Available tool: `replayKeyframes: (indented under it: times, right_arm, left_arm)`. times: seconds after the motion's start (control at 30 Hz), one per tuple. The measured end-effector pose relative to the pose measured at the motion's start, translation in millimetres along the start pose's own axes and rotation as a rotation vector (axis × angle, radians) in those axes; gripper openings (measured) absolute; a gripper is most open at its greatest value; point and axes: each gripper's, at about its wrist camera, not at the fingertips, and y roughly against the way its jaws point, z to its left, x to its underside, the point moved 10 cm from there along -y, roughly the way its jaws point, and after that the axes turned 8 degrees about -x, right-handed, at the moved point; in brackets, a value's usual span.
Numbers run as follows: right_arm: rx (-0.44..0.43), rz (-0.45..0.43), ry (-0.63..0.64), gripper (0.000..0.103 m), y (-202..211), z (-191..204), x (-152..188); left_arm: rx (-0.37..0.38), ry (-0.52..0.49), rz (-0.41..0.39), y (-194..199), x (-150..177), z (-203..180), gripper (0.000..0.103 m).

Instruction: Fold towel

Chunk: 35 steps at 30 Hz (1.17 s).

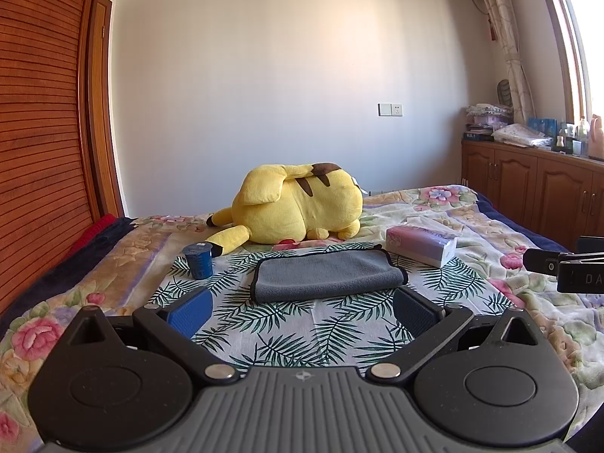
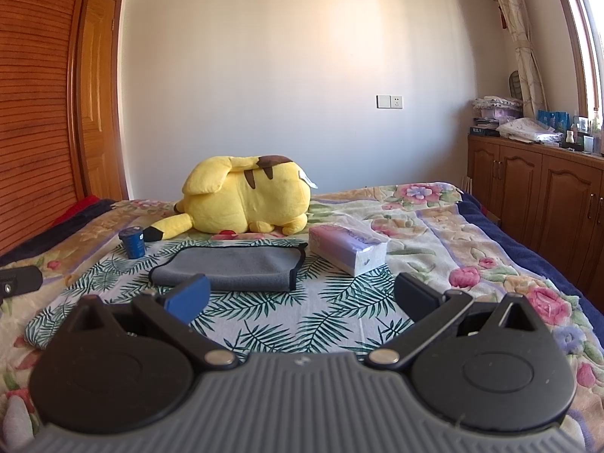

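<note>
A grey towel (image 1: 327, 275) with black trim lies folded over on a leaf-print cloth (image 1: 287, 332) on the bed. It also shows in the right wrist view (image 2: 234, 266). My left gripper (image 1: 302, 311) is open and empty, just short of the towel's near edge. My right gripper (image 2: 302, 296) is open and empty, near the towel's right near corner. The right gripper's side shows at the right edge of the left wrist view (image 1: 566, 266). The left gripper's tip shows at the left edge of the right wrist view (image 2: 19, 281).
A yellow plush toy (image 1: 298, 204) lies behind the towel. A blue cup (image 1: 198, 260) stands to the towel's left. A tissue pack (image 1: 421, 243) lies to its right. Wooden cabinets (image 1: 528, 185) line the right wall. A wooden wardrobe (image 1: 37, 132) stands at the left.
</note>
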Motion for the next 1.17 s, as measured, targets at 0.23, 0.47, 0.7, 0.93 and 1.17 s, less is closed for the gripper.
replayKeyframes:
  times: [0.23,0.47,0.7,0.93,1.17]
  right_arm:
    - [0.0,0.0,0.0,0.103,0.1,0.1,0.2]
    - [0.0,0.0,-0.001,0.103,0.0,0.0,0.0]
    - [0.0,0.0,-0.001,0.103,0.1,0.1,0.3]
    - [0.0,-0.001,-0.001,0.103,-0.1,0.5,0.1]
    - [0.0,0.0,-0.001,0.103,-0.1,0.6,0.1]
  left_arm:
    - [0.001,0.0,0.0,0.3,0.0,-0.2,0.087]
    - [0.0,0.0,0.0,0.0,0.6,-0.6,0.087]
    - [0.0,-0.002,0.001,-1.0,2.5,0.6,0.087]
    - [-0.002,-0.003,0.002,-1.5,5.8,1.7,0.087]
    - [-0.001,-0.006,0.003,-1.2,7.2,1.8,0.087]
